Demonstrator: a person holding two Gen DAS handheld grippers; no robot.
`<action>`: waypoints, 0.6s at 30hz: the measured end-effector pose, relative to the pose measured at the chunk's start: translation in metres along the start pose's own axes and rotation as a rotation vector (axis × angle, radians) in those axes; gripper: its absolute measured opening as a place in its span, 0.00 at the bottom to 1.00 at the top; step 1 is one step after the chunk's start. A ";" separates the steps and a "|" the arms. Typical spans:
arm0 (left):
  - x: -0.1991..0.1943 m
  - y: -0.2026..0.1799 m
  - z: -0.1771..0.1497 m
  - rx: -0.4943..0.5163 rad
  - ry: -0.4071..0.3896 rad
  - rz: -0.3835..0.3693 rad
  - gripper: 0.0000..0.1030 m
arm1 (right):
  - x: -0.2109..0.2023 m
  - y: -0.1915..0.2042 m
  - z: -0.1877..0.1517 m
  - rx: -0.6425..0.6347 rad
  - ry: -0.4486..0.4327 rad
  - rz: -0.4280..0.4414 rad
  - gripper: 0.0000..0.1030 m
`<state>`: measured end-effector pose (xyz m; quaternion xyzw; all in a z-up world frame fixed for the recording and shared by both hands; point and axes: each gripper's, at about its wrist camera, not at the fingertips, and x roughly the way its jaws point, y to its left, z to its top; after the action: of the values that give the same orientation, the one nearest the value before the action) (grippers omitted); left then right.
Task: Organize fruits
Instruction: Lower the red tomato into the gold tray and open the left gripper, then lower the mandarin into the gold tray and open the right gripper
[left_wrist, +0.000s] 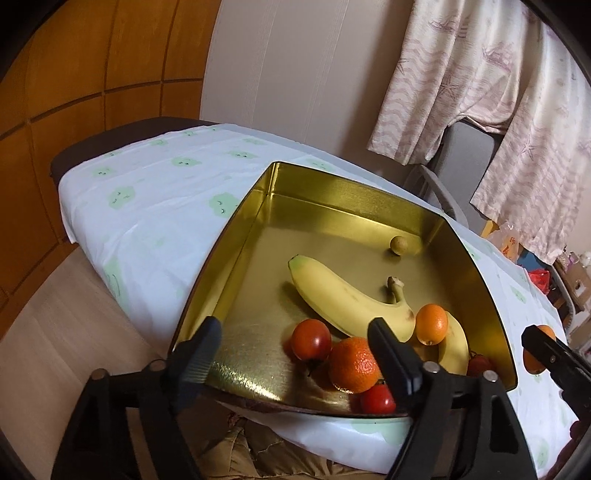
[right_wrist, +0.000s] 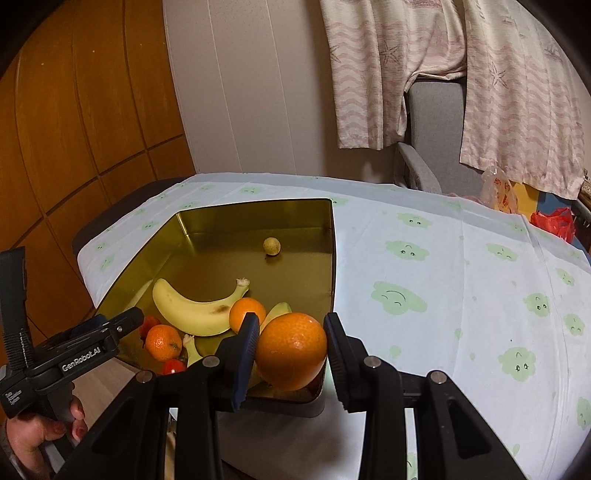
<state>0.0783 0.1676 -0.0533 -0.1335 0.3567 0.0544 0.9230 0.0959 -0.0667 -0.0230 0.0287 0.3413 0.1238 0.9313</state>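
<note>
A gold tin (left_wrist: 236, 240) (right_wrist: 258, 218) stands on the cloth-covered table. In it lie a banana (left_wrist: 343, 299) (right_wrist: 195, 310), a second banana (left_wrist: 454, 347), a small orange (left_wrist: 430, 323) (right_wrist: 245, 314), a mandarin (left_wrist: 352, 363) (right_wrist: 162, 341), tomatoes (left_wrist: 310, 338) and a small yellowish round fruit (left_wrist: 399, 244) (right_wrist: 271, 245). My left gripper (left_wrist: 295, 358) is open over the tin's near edge, holding nothing. My right gripper (right_wrist: 291, 349) is shut on a large orange (right_wrist: 291, 350) just above the tin's near right corner. This orange (left_wrist: 535, 363) also shows at the left wrist view's right edge.
The white cloth with green cloud prints (right_wrist: 461, 288) spreads wide to the right of the tin. A grey chair (right_wrist: 436, 122) with hanging garments (right_wrist: 388, 66) stands behind the table. Wooden panels (right_wrist: 74, 129) are at left, plastic bags (right_wrist: 554, 221) at far right. A hand (right_wrist: 37, 435) holds the left gripper.
</note>
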 end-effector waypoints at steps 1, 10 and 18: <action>-0.003 -0.002 0.000 0.002 -0.004 0.008 0.88 | 0.001 0.000 0.000 0.000 0.002 0.001 0.36; -0.025 -0.022 0.002 0.068 -0.058 0.066 1.00 | 0.015 0.004 0.003 -0.020 0.035 0.026 0.36; -0.028 -0.029 -0.002 0.096 -0.038 0.087 1.00 | 0.040 0.014 0.013 -0.074 0.063 0.023 0.36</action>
<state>0.0618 0.1393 -0.0300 -0.0723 0.3466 0.0796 0.9318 0.1309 -0.0428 -0.0360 -0.0058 0.3654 0.1477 0.9191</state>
